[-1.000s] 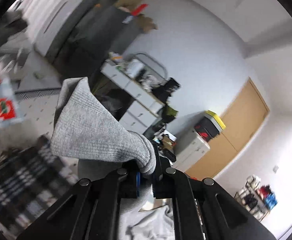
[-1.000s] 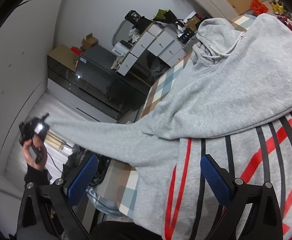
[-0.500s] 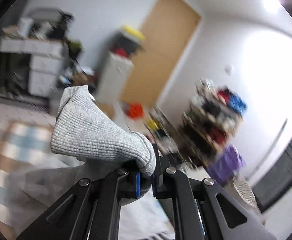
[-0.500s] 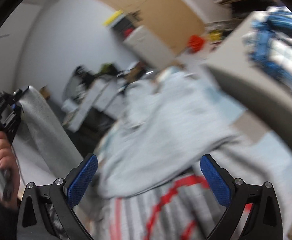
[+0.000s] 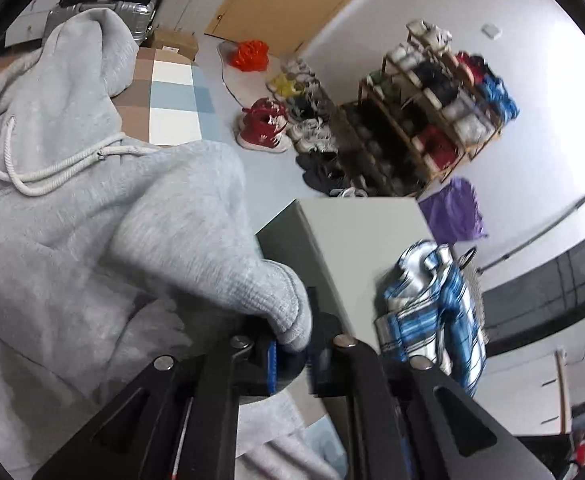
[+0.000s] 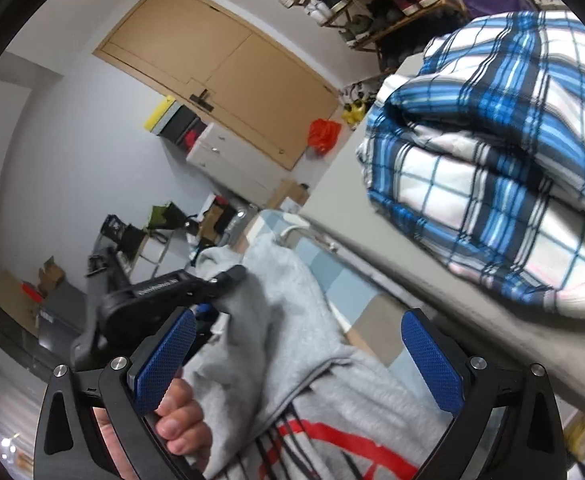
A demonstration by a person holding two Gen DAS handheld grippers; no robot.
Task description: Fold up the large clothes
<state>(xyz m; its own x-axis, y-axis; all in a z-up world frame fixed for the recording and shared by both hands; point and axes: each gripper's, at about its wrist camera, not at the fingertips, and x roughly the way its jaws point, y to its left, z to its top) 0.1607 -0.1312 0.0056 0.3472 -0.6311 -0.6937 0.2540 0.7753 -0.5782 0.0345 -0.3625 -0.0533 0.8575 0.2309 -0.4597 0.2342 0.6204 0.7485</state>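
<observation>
- Two grippers: the left gripper (image 5: 292, 356) has just been opening, its jaws slightly parted with the grey hoodie's cuff (image 5: 288, 312) between them; the right gripper (image 6: 298, 364) gapes wide, empty.
- Hoodie (image 5: 72, 208) lies on the checked bed cover (image 5: 172, 96), sleeve folded across its body.
- Risk: the loosening cuff may slide off towards the grey cabinet (image 5: 356, 232), undoing the fold.
- Folded plaid shirt (image 6: 492, 160) sits nearby; snagging could topple it.
- No writing is legible.
</observation>
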